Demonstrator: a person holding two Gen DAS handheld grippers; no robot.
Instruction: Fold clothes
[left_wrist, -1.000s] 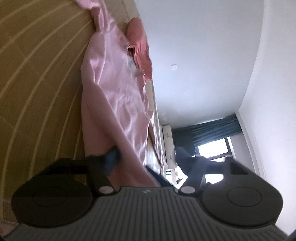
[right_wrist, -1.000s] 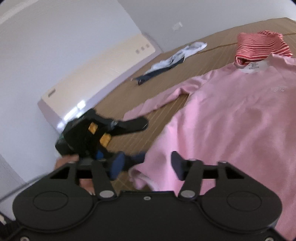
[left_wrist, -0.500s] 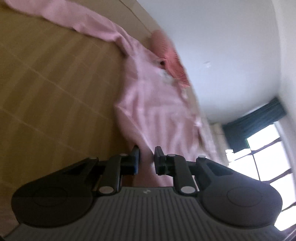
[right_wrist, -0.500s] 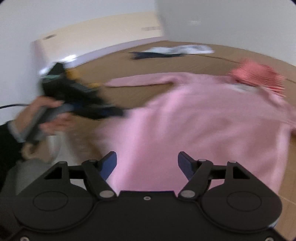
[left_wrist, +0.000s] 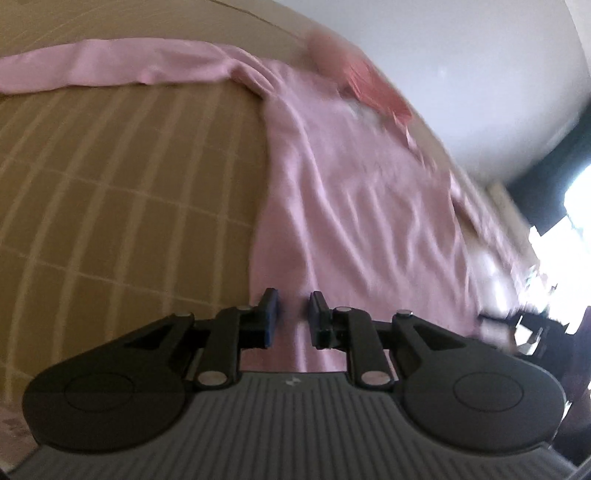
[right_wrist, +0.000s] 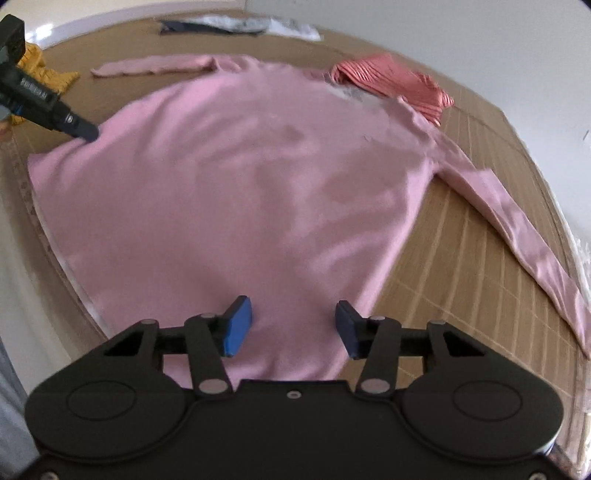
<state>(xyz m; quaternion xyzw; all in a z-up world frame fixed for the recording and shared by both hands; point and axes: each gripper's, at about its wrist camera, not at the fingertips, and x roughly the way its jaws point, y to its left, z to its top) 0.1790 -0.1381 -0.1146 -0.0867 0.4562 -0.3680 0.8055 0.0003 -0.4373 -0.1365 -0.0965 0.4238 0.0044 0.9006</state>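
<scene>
Pink sweater (right_wrist: 236, 192) spread flat on mat (right_wrist: 461, 251); left gripper (left_wrist: 292, 314) jaws narrowly parted at hem, right gripper (right_wrist: 293, 326) wide, empty.

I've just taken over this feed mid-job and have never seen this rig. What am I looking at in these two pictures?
There is no robot arm: a person holds a two-finger gripper in each hand, and a fisheye camera on each looks along its fingers. One picture is from the left gripper, the other from the right gripper. A pink sweater lies spread on a tan striped mat, sleeves out. A red striped garment sits at its collar. The left gripper's jaws are nearly closed with sweater hem between them; whether they clamp it is unclear. The right gripper is open, holding nothing.
</scene>
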